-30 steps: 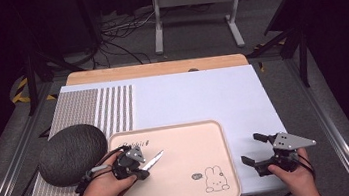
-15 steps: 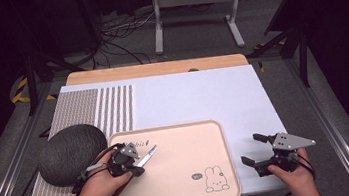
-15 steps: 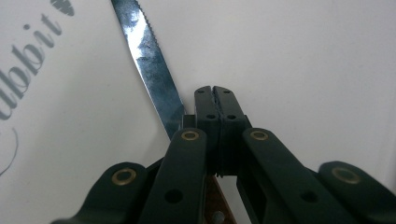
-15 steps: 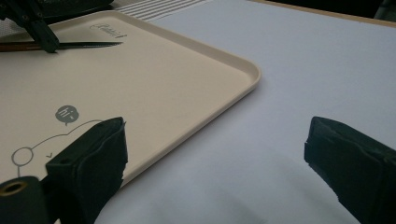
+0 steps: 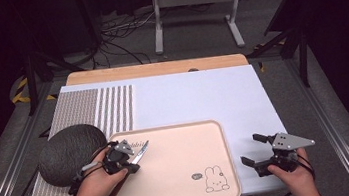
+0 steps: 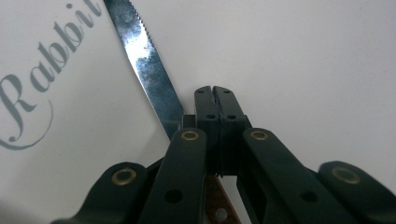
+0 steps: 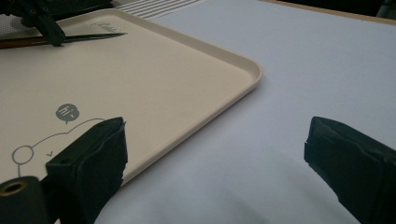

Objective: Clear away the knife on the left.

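Low, left gripper (image 5: 130,160) gripping knife (image 5: 140,153)

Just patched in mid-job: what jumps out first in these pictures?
The serrated knife stands out: the left claw is shut on it by its brown handle, the blade lying over the pink rabbit tray near its "Rabbit" lettering. Left of the tray, a large dark grey rounded lump sits on the striped mat. The right claw waits open over the white table sheet, right of the tray.
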